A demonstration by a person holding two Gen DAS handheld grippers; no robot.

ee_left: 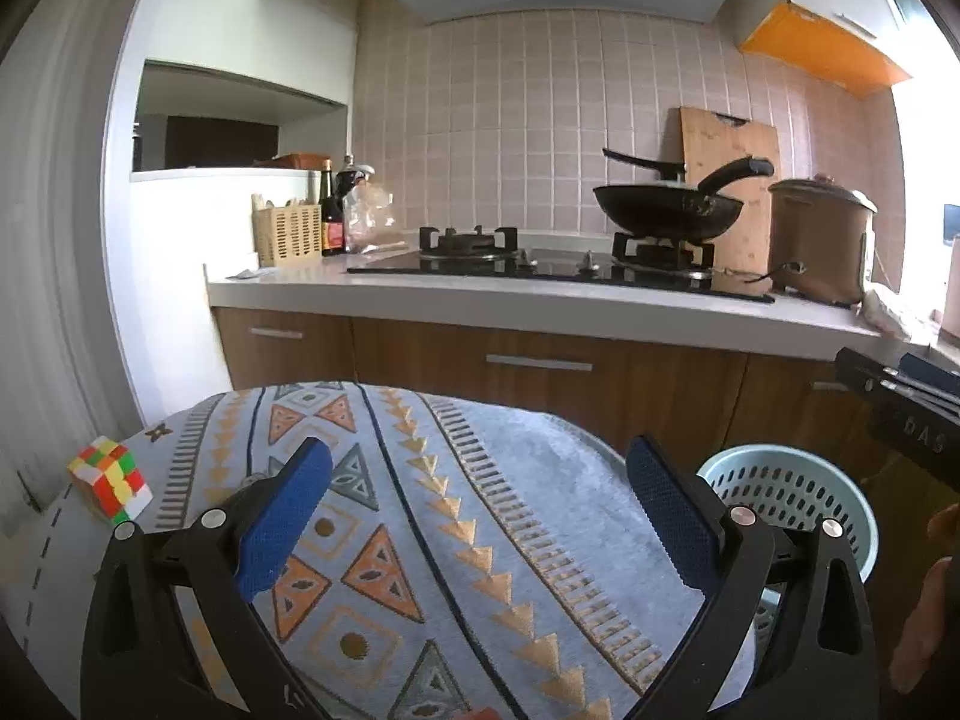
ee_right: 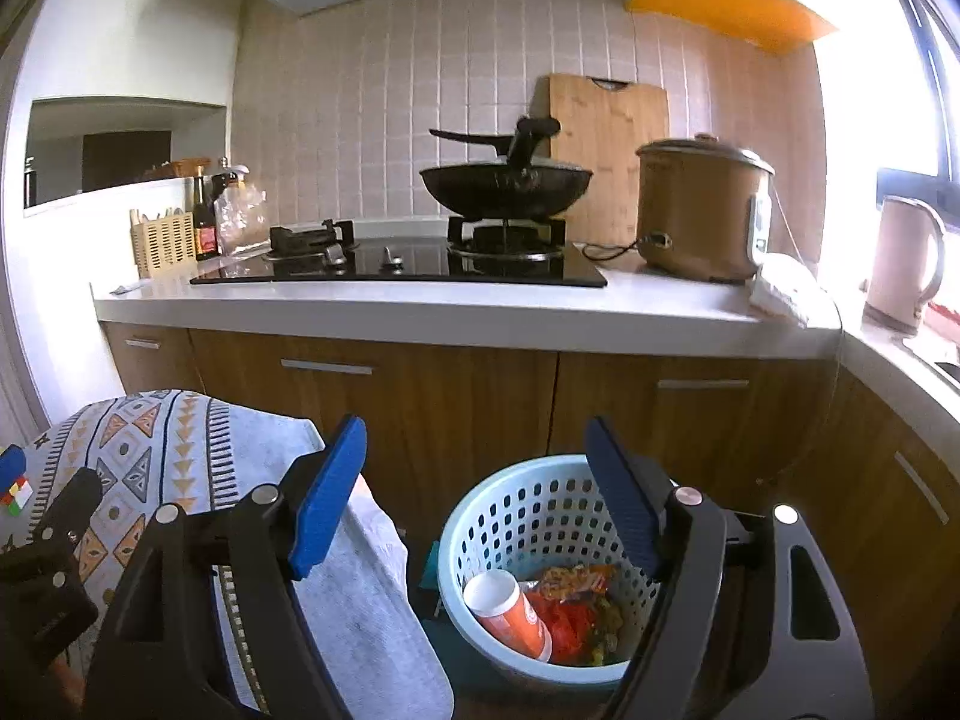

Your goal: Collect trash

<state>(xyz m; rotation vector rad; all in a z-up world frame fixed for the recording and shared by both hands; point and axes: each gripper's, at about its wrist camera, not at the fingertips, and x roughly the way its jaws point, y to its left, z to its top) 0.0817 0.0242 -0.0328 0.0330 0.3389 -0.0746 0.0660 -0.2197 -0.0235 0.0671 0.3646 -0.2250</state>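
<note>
Blue rubber pads face each other across a wide gap on both tools, and neither pair pinches anything: the left gripper (ee_left: 480, 516) hangs spread over the patterned cloth (ee_left: 420, 480) that drapes the small table, and the right gripper (ee_right: 477, 498) is just as wide apart, poised past the cloth's edge and above the pale blue basket (ee_right: 480, 516) on the floor. That basket is where the rubbish sits now; from the right wrist view I can see an orange and white paper cup (ee_right: 507, 615) lying tipped on its side, its open mouth turned up toward the tool and its long axis running down and to the right, with crumpled orange and red snack wrappers (ee_right: 570, 594) packed just beside it. The basket lies directly below and slightly ahead of the right tool, and off to the right of the left one, so the right hand is plainly the nearer. On the cloth I make out no loose rubbish, only a colour cube (ee_left: 108, 483) at its far left edge, which to my eye is not trash. Beyond stand wooden cabinets (ee_right: 480, 408), the white counter (ee_right: 420, 306), a black wok (ee_right: 504, 183) on the hob and a brown rice cooker (ee_right: 699, 210).
</note>
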